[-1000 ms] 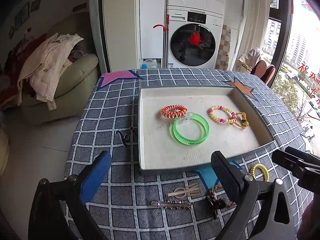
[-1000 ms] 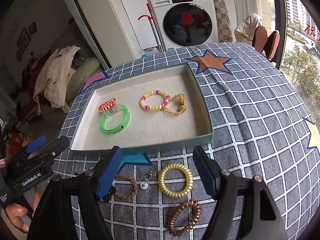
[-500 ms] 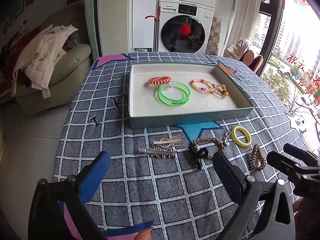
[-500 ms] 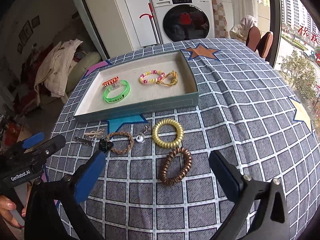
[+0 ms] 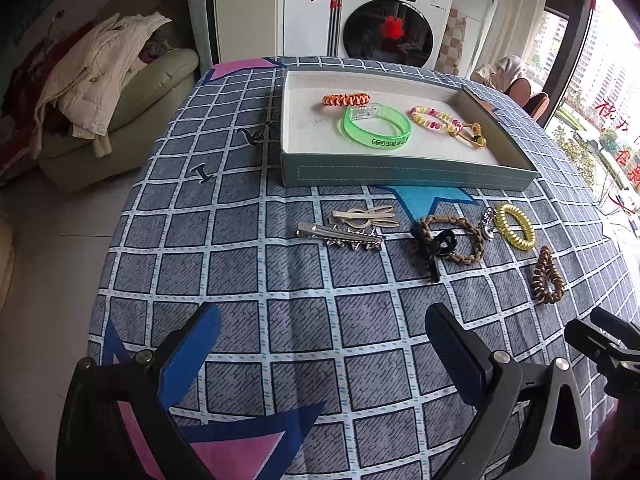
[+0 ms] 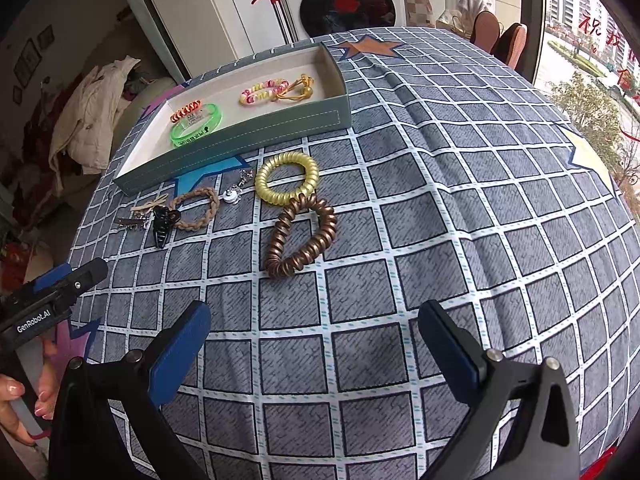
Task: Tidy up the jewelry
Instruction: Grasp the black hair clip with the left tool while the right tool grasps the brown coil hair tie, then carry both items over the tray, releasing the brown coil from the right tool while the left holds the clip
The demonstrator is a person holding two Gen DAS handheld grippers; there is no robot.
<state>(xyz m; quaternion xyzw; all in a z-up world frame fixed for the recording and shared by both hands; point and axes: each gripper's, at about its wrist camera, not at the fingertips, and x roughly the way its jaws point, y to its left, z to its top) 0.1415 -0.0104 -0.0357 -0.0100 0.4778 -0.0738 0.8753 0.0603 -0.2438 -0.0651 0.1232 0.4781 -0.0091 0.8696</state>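
Note:
A teal tray (image 5: 408, 172) (image 6: 280, 130) holds an orange coil tie (image 5: 346, 99), a green bangle (image 5: 377, 128), a bead bracelet (image 5: 436, 118) and a gold tie (image 5: 474, 136). In front of it lie a beige clip (image 5: 364, 216), a silver clip (image 5: 340, 237), a black claw clip (image 5: 434, 248), a braided band (image 5: 460, 240), a small charm (image 5: 488, 222), a yellow coil tie (image 5: 514, 226) (image 6: 287, 178) and a brown coil tie (image 5: 547, 276) (image 6: 302, 236). My left gripper (image 5: 320, 344) and right gripper (image 6: 314, 336) are open, empty, near the table's front edge.
The table carries a grey checked cloth (image 5: 280, 288) with star patches. A sofa with clothes (image 5: 100, 80) stands at the left. A washing machine (image 5: 388, 28) is behind the table. Two small black pins (image 5: 204, 174) lie left of the tray.
Both grippers have pulled back from the tray toward the table's front edge, so the loose items now lie well ahead of them. Both stay open and empty.

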